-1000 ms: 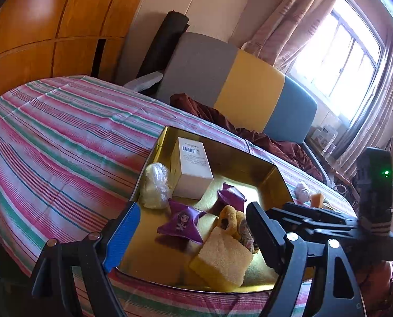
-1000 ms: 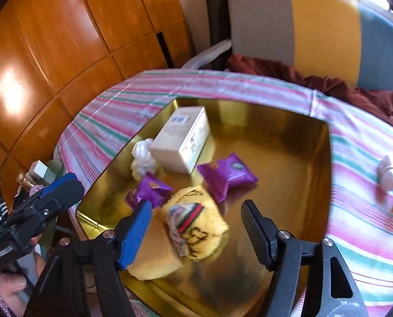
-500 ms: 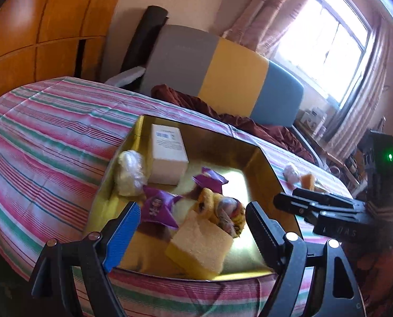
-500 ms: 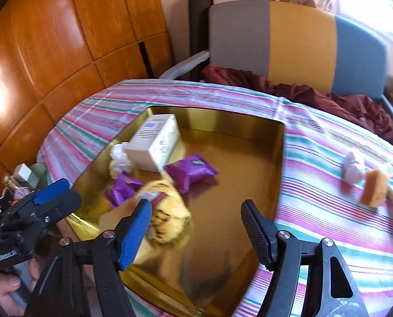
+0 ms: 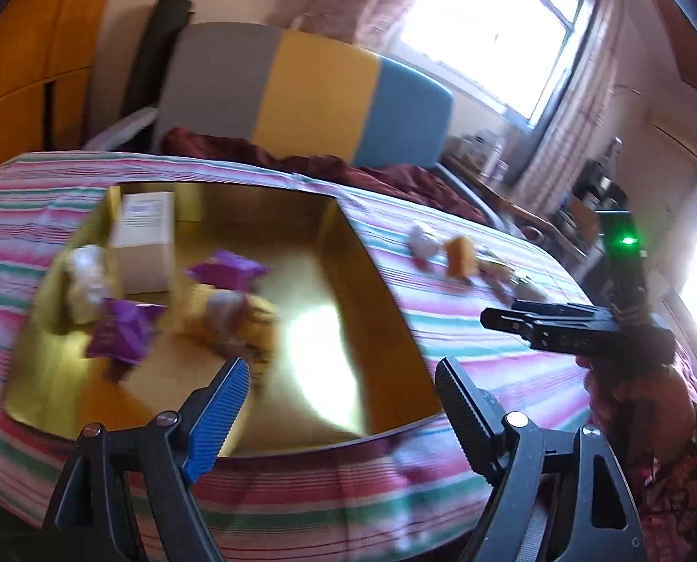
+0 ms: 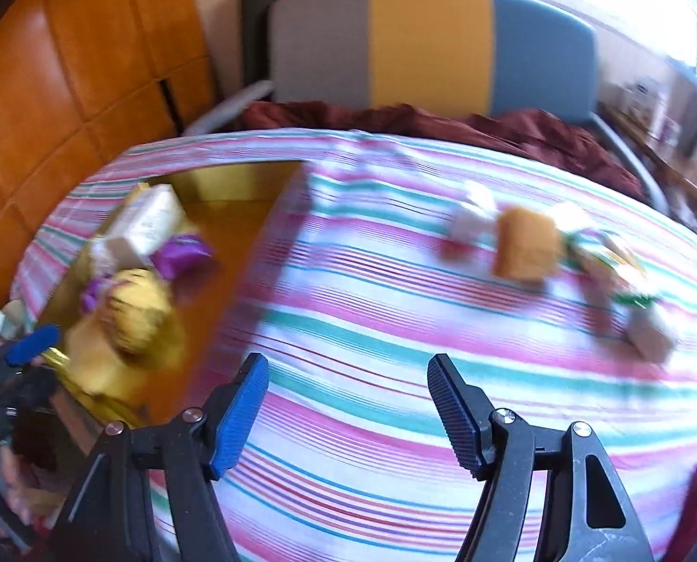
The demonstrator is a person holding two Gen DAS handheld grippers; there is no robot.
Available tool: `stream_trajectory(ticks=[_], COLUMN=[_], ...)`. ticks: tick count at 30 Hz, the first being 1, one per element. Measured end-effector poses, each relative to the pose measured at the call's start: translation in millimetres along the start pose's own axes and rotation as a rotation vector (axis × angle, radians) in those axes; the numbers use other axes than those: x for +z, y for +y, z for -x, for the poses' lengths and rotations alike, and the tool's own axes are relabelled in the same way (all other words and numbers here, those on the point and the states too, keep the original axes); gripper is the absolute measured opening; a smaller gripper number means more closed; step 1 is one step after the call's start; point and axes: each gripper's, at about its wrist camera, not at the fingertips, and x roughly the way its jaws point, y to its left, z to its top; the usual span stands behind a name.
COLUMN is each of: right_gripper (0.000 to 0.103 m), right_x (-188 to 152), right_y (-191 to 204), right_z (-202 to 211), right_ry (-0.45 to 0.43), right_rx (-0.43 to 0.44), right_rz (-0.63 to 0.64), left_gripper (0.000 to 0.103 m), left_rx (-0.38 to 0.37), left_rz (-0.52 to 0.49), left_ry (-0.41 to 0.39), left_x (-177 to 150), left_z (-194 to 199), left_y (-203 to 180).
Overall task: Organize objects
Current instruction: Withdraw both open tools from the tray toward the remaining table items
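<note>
Sorting Trinkets Into a Gold Tray

Covering the table is a striped cloth [image 6: 376, 328], and on it rests the gold tray [image 5: 362, 253] with a white box [image 5: 144, 239], purple packets [image 5: 123, 332] and a yellow toy [image 6: 133, 314] inside. Loose items (blurred) around an orange block [image 6: 526, 243] lie well apart from it. Left gripper [image 5: 341, 398] and right gripper [image 6: 348, 395] both gape, empty

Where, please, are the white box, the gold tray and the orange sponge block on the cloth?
white box [image 5: 143, 253], left wrist view, its front face.
gold tray [image 5: 386, 290], left wrist view, its right wall.
orange sponge block [image 6: 526, 246], right wrist view, its middle.
</note>
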Motion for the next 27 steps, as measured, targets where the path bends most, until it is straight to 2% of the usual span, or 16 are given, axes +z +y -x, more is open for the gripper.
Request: stream_trajectory(ticks=[7, 10, 14, 16, 21, 27], right_gripper=[0.072, 0.073, 0.077, 0.080, 0.097, 0.098], right_x=[-19, -24, -27, -22, 0, 16], right_y=[-96, -134, -172, -188, -213, -240], right_z=[2, 1, 4, 7, 9, -12], right_ry=[0.058, 0.081, 0.082, 0.065, -0.030, -0.064], right_rx=[-0.155, -0.201, -0.234, -0.254, -0.335, -0.325], right_rz=[-0.096, -0.147, -0.210, -0.214, -0.154, -0.144], left_gripper=[0.083, 0.083, 0.083, 0.083, 0.083, 0.083], left_rx=[-0.086, -0.138, -0.158, -0.167, -0.186, -0.184], left_rz=[-0.153, -0.165, -0.205, -0.226, -0.264, -0.303], left_ry=[0.086, 0.138, 0.158, 0.168, 0.194, 0.236], left_x=[-3, -3, -5, -5, -5, -11], left_z=[-25, -37, -46, -50, -65, -80], left_y=[-61, -77, -101, -112, -135, -149])
